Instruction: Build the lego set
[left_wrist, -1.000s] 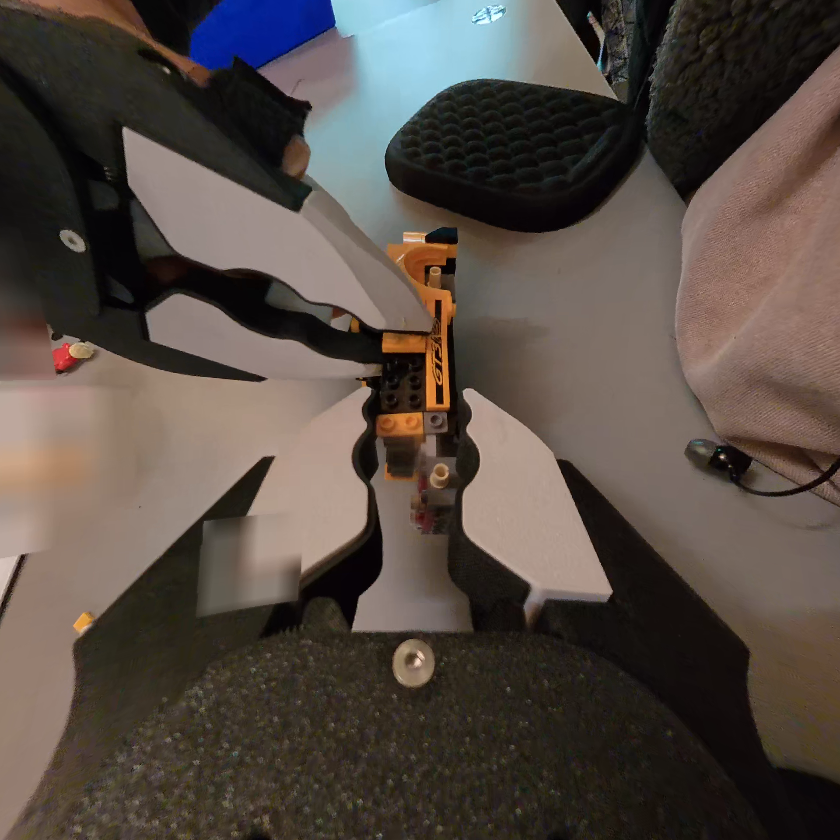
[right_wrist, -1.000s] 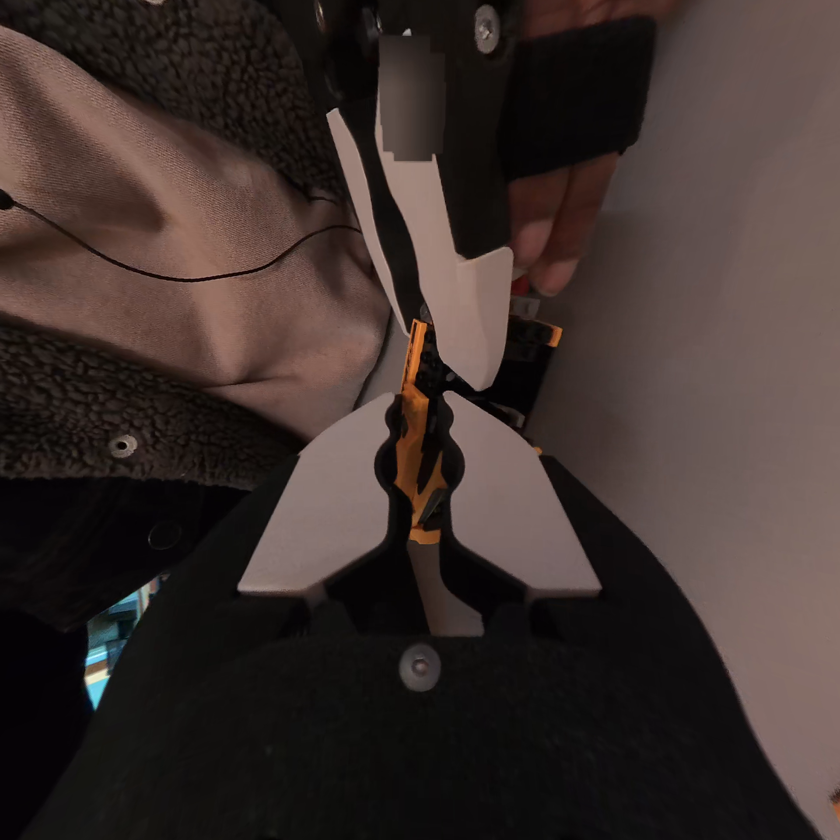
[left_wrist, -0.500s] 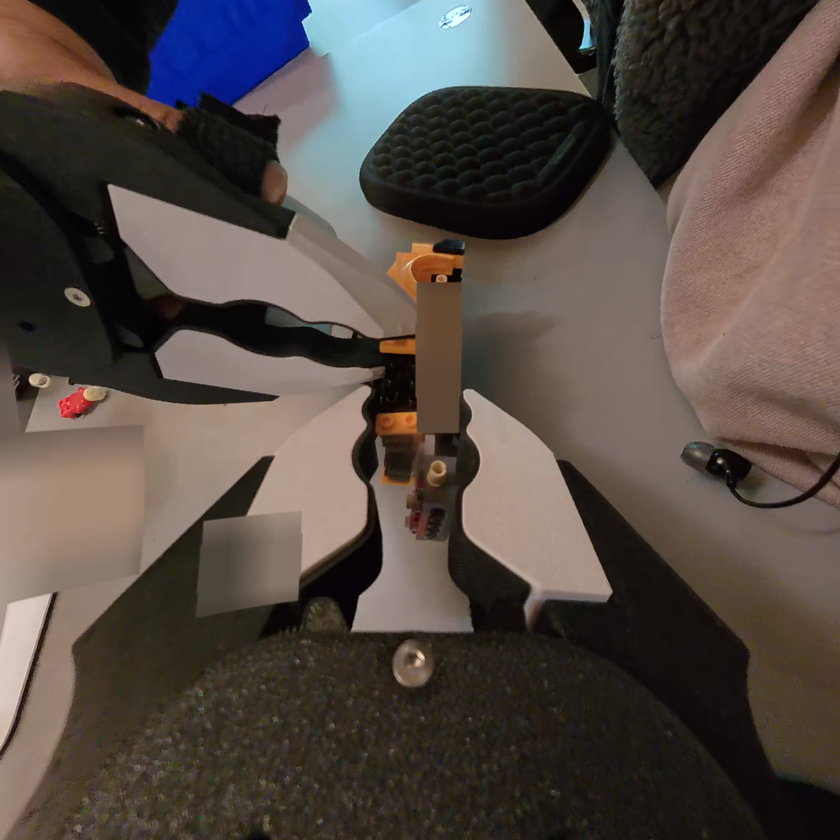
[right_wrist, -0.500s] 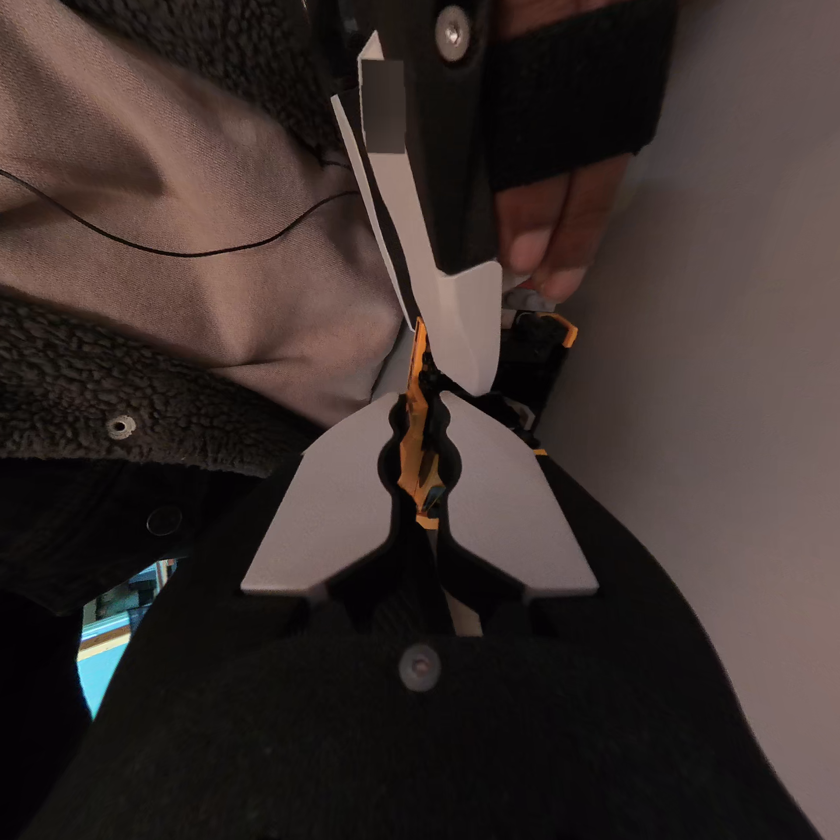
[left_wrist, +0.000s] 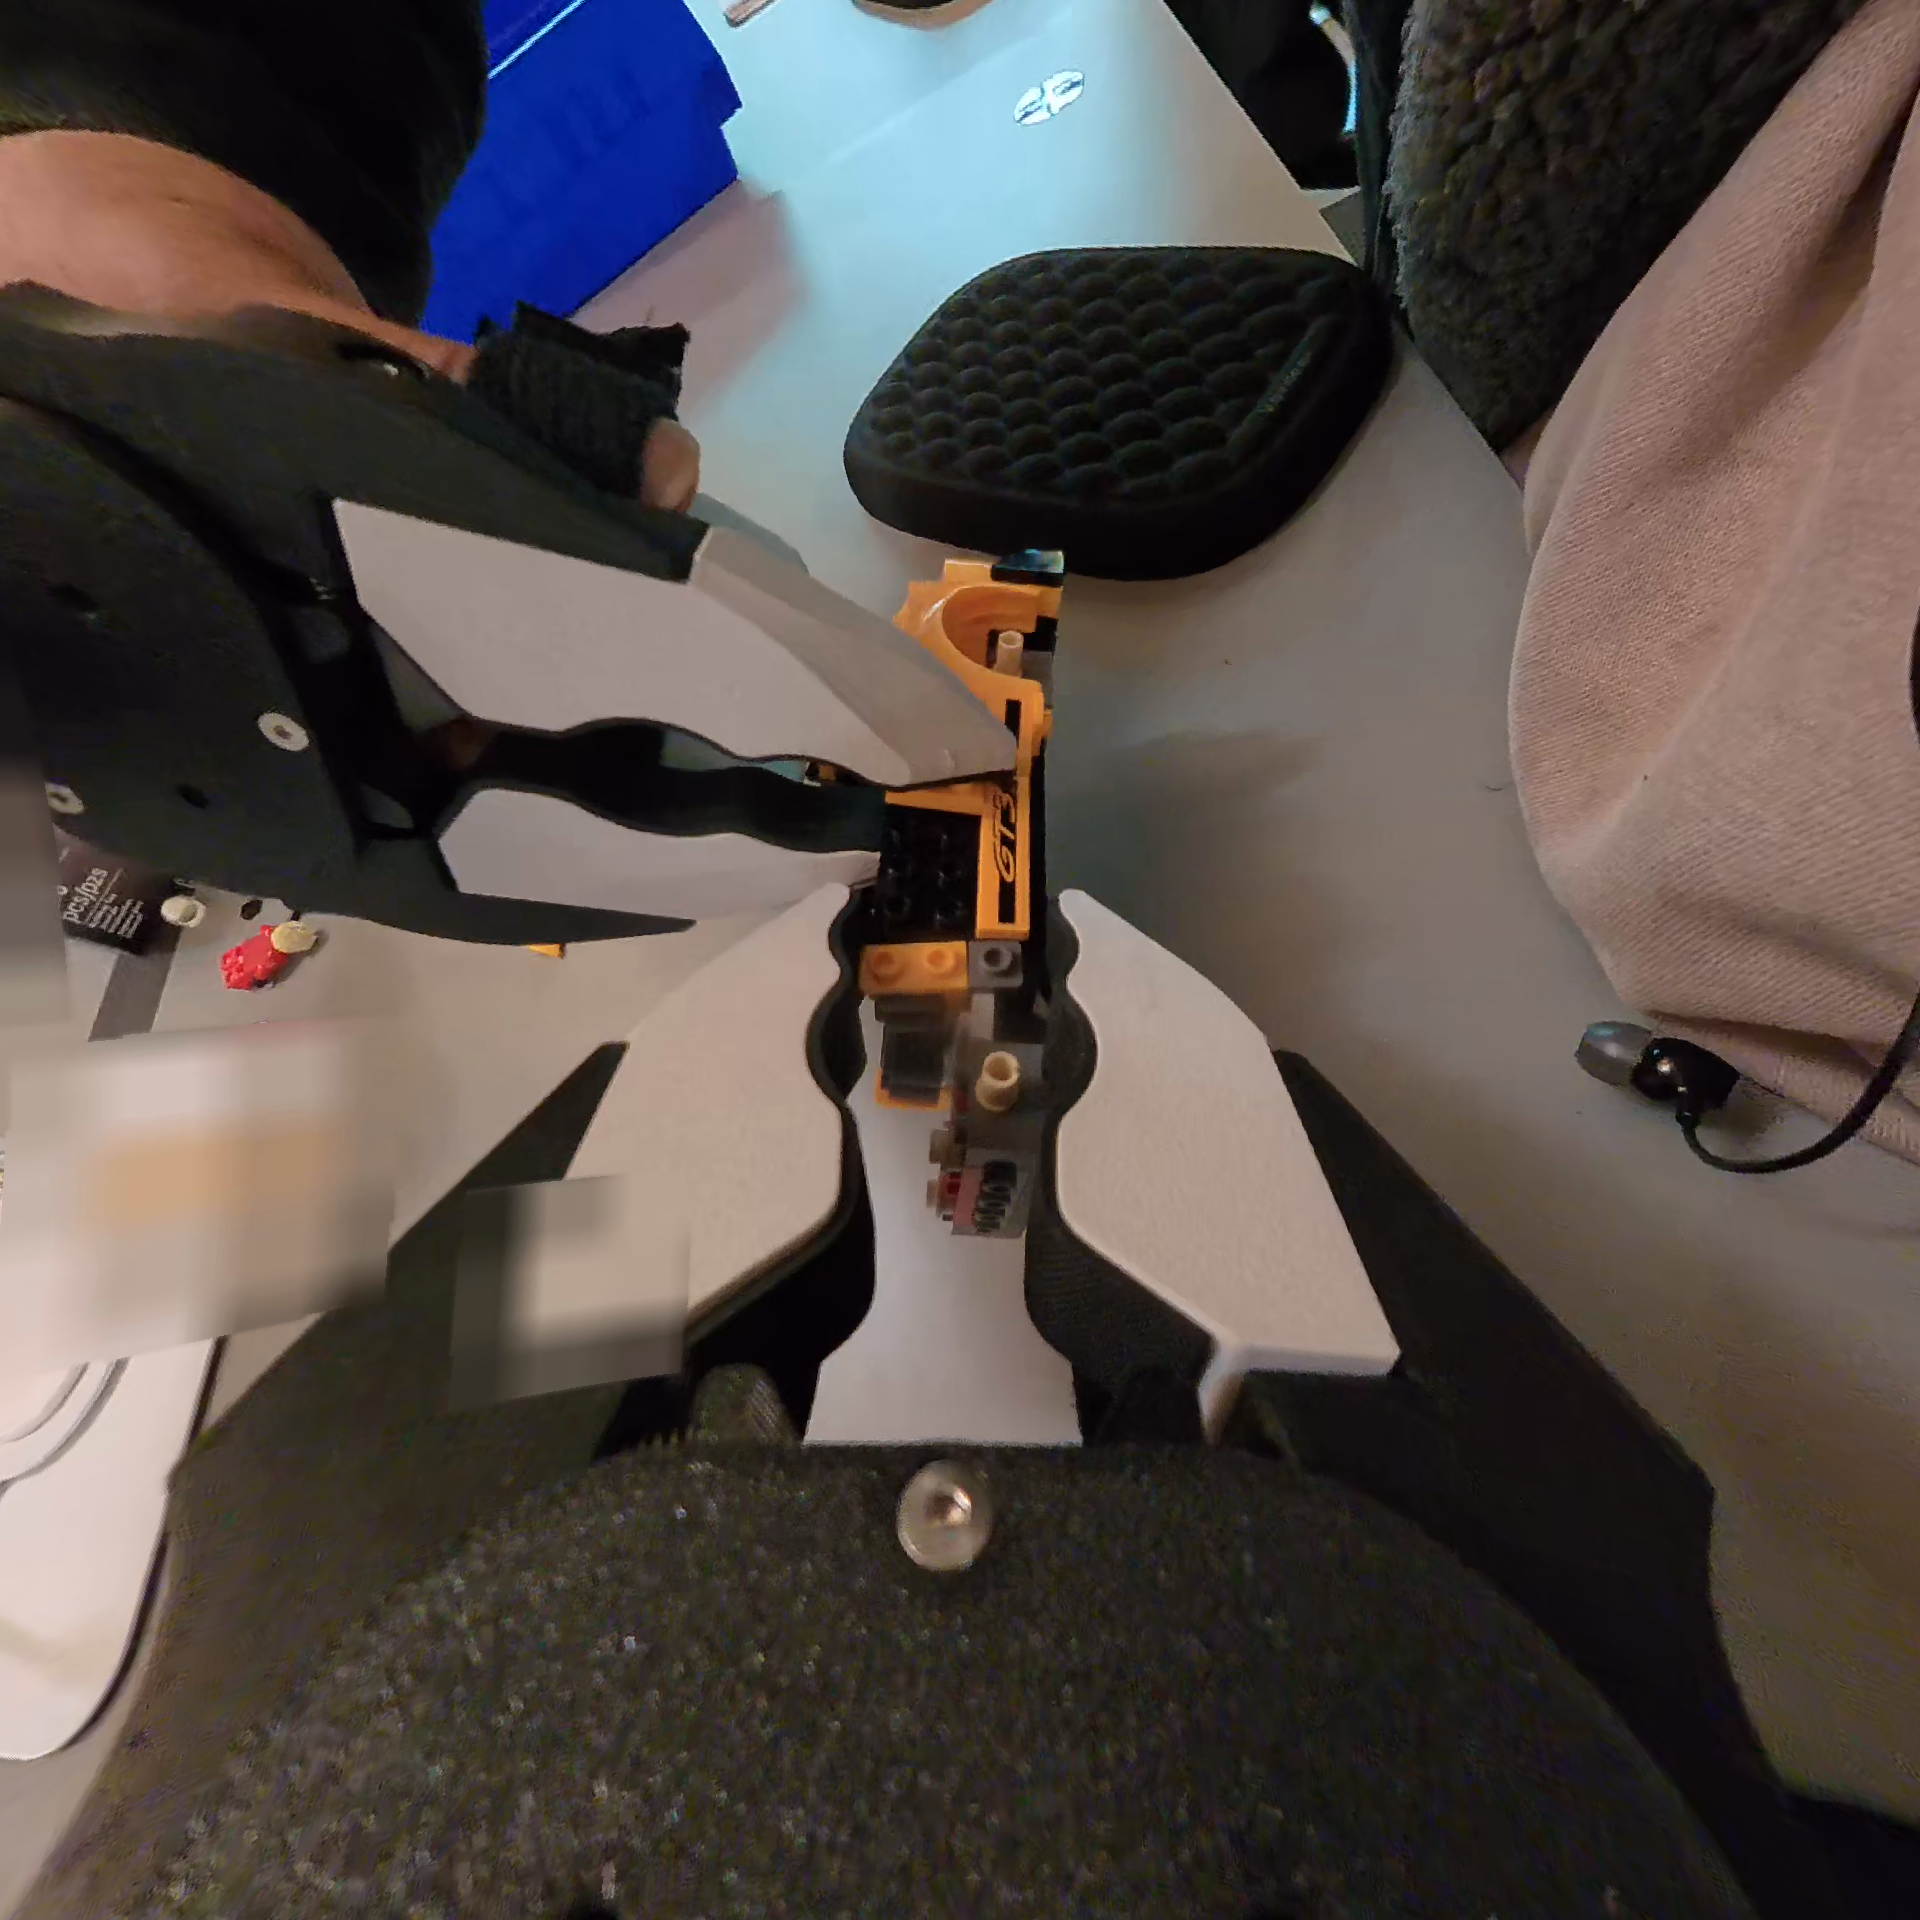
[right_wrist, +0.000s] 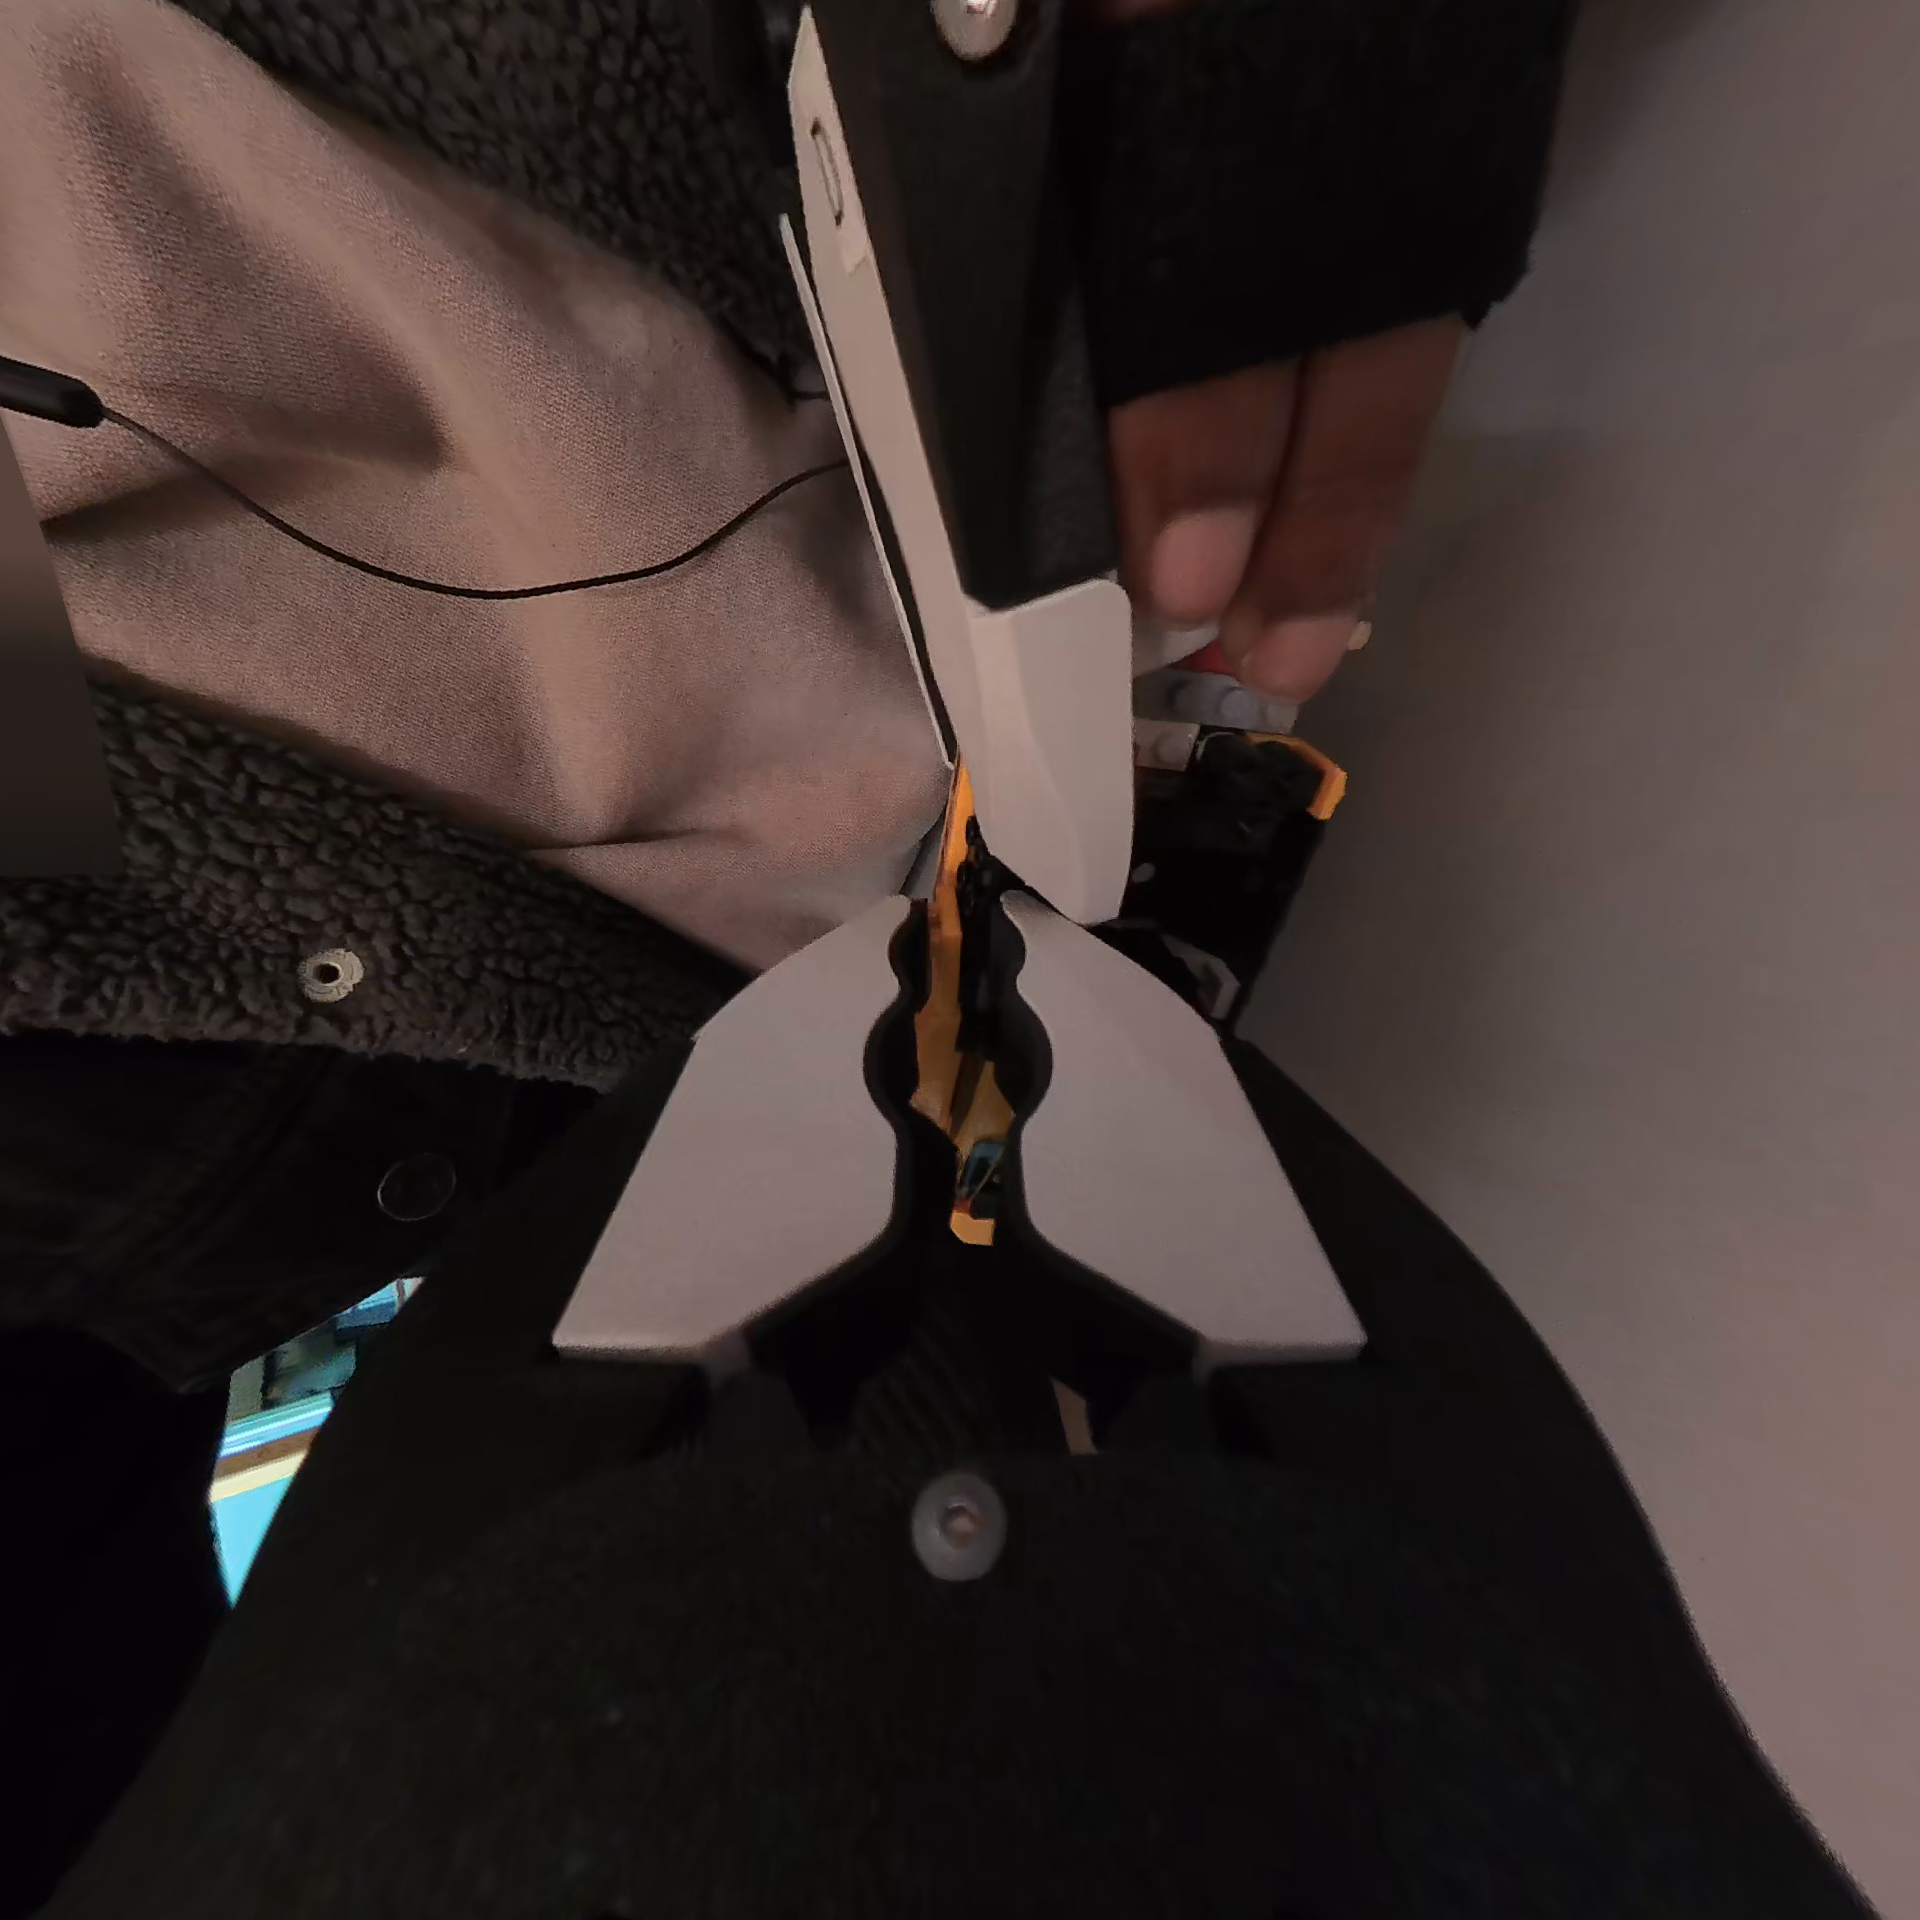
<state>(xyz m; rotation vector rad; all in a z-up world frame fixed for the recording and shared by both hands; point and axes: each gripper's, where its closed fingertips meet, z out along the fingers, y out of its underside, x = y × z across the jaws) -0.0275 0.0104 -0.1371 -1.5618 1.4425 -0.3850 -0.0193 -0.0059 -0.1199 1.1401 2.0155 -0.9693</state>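
Between left gripper (left_wrist: 951, 914) fingers: brick car (left_wrist: 961, 894), pinched to brace it — right gripper (right_wrist: 961, 914) clamps its orange panel (right_wrist: 940, 997) edgewise from beside.

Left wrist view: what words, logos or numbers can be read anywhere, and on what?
Brick car: black lettering on its orange side strip, legible, not quoted here.
Black card, left edge: white print, too small.
Laptop lid: a logo, no words.
Black pad: faint edge mark, unreadable.
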